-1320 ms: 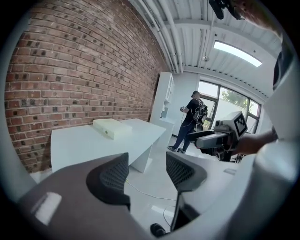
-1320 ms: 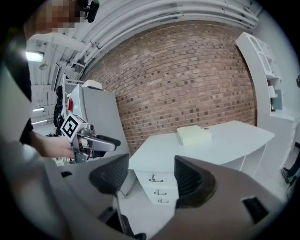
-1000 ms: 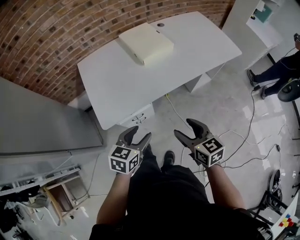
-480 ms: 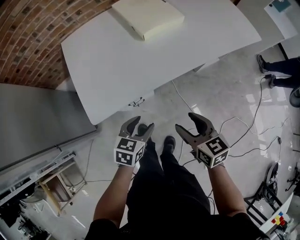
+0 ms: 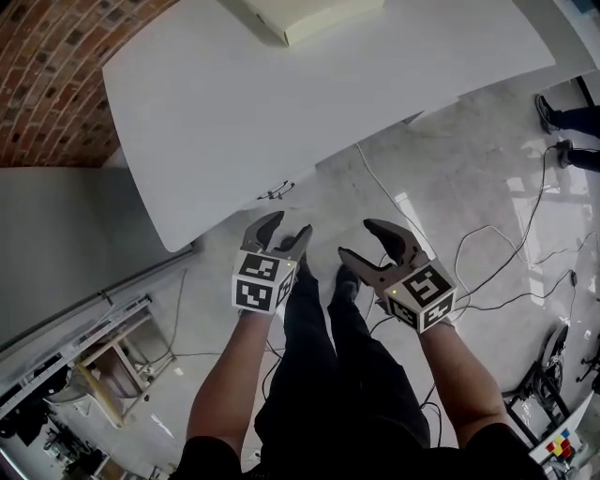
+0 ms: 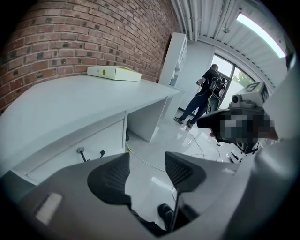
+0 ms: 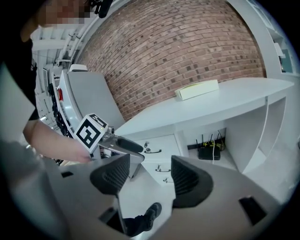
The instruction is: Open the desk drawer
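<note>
So, the white desk (image 5: 281,112) is spread across the whole 12 o'clock half of the head view, with a flat box (image 5: 309,14) parked at its far edge, well apart from anything that matters here. The drawer (image 7: 157,144) is tucked under the desk's left end. In the right gripper view it's seen at 12 o'clock just past the jaws, top of a stack of three, and shut as far as can be judged. Its handle (image 5: 275,193) can be spotted poking out below the desk edge, at roughly 12 o'clock from the left gripper (image 5: 284,230). Both tools are held low and side by side in front of the legs, probably because the reach hasn't been started yet. The left gripper is spread moderately wide, with only floor seen between the jaws. The right gripper (image 5: 361,242) is opened about the same, empty and touching nothing. The handle is near but not reached.
</note>
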`<state>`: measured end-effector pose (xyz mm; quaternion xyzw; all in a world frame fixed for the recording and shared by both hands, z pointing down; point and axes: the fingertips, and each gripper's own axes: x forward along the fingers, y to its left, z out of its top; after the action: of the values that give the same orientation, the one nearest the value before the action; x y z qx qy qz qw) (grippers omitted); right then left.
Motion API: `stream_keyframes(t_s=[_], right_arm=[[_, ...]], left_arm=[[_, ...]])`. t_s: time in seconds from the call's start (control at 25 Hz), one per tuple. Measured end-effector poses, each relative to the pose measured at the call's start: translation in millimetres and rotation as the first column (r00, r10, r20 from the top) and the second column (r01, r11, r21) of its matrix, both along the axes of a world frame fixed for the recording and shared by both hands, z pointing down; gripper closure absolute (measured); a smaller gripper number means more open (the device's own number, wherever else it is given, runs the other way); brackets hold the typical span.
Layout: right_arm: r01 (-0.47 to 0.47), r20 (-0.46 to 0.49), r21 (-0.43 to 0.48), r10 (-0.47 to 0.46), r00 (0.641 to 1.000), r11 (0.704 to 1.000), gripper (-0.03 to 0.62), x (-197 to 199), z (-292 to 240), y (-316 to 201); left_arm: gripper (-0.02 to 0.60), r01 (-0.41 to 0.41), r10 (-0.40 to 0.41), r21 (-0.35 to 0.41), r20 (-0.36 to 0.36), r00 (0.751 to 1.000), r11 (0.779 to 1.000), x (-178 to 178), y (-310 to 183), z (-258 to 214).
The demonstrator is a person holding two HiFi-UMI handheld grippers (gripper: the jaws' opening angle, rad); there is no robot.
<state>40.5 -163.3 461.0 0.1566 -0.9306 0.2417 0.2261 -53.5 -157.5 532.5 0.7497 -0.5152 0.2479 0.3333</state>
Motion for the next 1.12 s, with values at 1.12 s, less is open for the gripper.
stream_keyframes(t_s=[1.12], right_arm=[[0.202,-0.011,0.072,-0.202,0.979,0.977,0.315,-55,148,-13]], left_arm=[[0.339,-0.049,0.094,-0.201,0.221,0.971,0.978,-48,-26,214]])
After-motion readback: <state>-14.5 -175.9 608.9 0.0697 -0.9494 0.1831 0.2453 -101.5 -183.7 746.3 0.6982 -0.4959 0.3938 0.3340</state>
